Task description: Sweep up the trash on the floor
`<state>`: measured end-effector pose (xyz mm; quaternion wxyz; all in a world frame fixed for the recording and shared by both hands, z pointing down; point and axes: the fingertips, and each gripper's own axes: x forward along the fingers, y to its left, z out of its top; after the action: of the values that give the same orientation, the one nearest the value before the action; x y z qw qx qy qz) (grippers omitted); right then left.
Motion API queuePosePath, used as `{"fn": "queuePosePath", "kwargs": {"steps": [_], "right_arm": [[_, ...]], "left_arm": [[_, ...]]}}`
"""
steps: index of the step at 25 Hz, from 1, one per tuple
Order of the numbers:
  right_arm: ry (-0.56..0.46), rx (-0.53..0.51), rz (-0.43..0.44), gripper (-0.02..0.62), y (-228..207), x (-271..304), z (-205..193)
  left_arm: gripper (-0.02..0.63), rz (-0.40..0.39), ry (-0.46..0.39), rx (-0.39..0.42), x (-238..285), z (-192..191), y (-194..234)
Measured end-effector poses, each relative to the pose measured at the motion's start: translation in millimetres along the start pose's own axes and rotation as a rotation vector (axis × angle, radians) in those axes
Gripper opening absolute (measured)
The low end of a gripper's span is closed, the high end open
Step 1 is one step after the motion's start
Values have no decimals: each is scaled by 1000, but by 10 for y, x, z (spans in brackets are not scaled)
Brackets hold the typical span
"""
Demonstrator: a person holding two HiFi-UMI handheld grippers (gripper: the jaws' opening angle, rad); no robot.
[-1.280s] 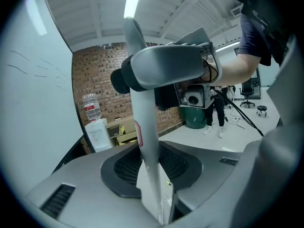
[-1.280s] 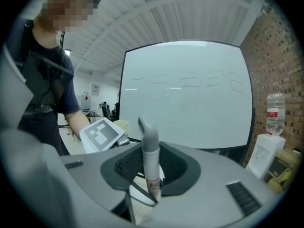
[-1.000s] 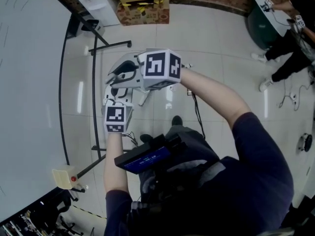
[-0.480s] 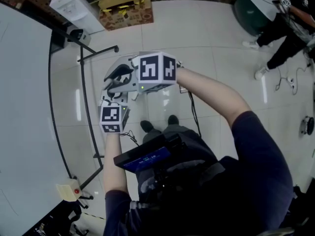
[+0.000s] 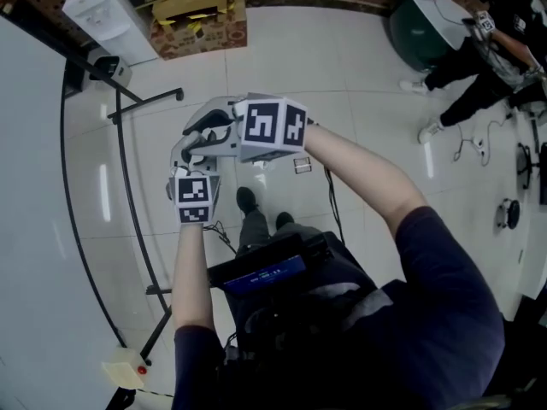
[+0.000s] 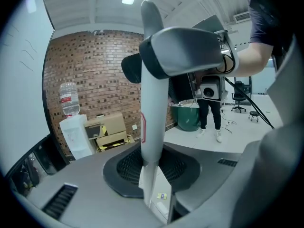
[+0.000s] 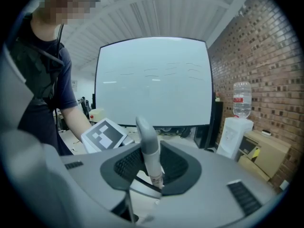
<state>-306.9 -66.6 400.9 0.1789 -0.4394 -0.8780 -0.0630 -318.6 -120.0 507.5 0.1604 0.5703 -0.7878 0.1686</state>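
Note:
One whitish-grey pole handle [image 6: 152,103] stands upright through both grippers; its lower end and head are hidden. My left gripper [image 6: 153,175] is shut on it low down, and its jaws have just been closing with the pole between them. My right gripper [image 7: 151,172] is shut on the same handle [image 7: 148,146] just under its rounded top, above the left one. In the head view the right gripper [image 5: 209,131] and left gripper [image 5: 186,156] are close together over the tiled floor. A small scrap of trash [image 5: 302,166] lies on the floor just to their right, and the scrap [image 6: 162,196] shows through the left jaws' gap.
A large whiteboard [image 5: 34,186] on a black stand [image 5: 128,109] fills the left. A water dispenser [image 5: 98,11] and cardboard boxes [image 5: 192,11] stand against the brick wall. A green round table [image 5: 419,24] with other people [image 5: 479,67] is at the top right. A cable [image 5: 335,199] trails on the floor.
Both grippers have travelled together with the handle as the person walked; the whiteboard stand and boxes have slid left and up in the head view. The scrap lies nearer the grippers.

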Motion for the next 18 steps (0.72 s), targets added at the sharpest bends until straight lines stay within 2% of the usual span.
{"fn": "queuePosePath", "kwargs": {"steps": [4, 9, 13, 18], "right_arm": [[46, 36, -39, 118, -414, 235, -133], [122, 64, -57, 118, -684, 458, -466], [172, 57, -68, 118, -813, 562, -713], [162, 70, -130, 118, -1115, 558, -915]], "left_arm": [[74, -63, 11, -14, 299, -129, 281], [75, -118, 55, -21, 634, -417, 417], [75, -122, 82, -31, 842, -611, 474], [77, -85, 86, -58, 1174, -677, 587]]}}
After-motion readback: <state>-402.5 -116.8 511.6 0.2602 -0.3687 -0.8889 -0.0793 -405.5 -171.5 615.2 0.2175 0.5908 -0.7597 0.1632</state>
